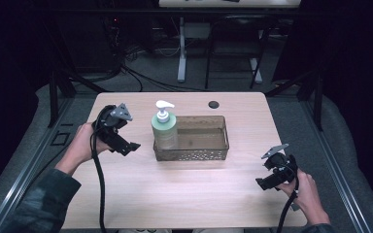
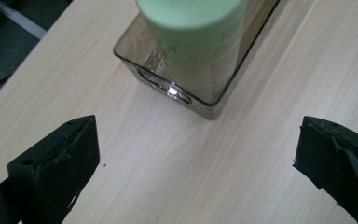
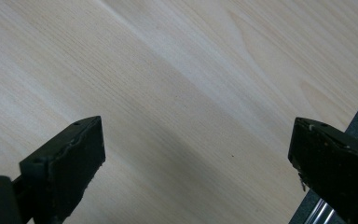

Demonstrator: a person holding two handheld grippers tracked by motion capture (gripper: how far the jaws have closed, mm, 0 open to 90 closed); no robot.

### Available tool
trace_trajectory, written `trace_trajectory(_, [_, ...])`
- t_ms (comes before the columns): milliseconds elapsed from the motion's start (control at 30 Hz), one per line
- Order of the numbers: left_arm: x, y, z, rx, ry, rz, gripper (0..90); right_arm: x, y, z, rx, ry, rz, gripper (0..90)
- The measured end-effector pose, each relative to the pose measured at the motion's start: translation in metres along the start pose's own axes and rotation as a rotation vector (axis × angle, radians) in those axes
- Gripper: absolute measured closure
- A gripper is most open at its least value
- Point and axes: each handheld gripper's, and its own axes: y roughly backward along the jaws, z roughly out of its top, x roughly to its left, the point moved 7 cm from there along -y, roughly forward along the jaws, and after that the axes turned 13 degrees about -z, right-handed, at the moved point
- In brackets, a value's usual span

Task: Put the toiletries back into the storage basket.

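Bottle [image 1: 164, 130] stands upright in basket's [image 1: 209, 154] left end at frame centre, just right of left gripper [image 1: 135, 145], fingers spread; right gripper [image 1: 261, 183] lower right, spread, farther off.

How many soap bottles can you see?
1. The green pump bottle stands upright in the left end of the brown basket, near the open left gripper. The basket's other end looks bare.

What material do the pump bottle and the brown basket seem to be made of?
The pump bottle looks like matte pale green plastic with a glossy white pump head. The basket seems to be smoked, see-through plastic: the bottle shows through its wall, its rim glints, and small holes pattern the lower front. Tinted glass looks unlikely.
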Motion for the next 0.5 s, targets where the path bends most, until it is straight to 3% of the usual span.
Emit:
trace_trajectory(267, [-0.006,-0.018,-0.036,-0.021,0.054,0.011,0.0,0.001,0.0,0.0,0.002,0.002,-0.003,3.1])
trace_trajectory(367, [-0.01,-0.028,-0.049,-0.032,0.071,0.006,0.0,0.001,0.0,-0.001,0.002,0.002,-0.004,3.1])
trace_trajectory(433, [-0.01,-0.036,-0.058,-0.02,0.081,0.033,0.0,0.001,0.0,-0.001,0.002,0.003,-0.004,3.1])
trace_trajectory(500, [-0.011,-0.045,-0.066,-0.025,0.1,0.022,0.0,0.001,-0.001,-0.001,0.005,0.004,-0.006,3.0])
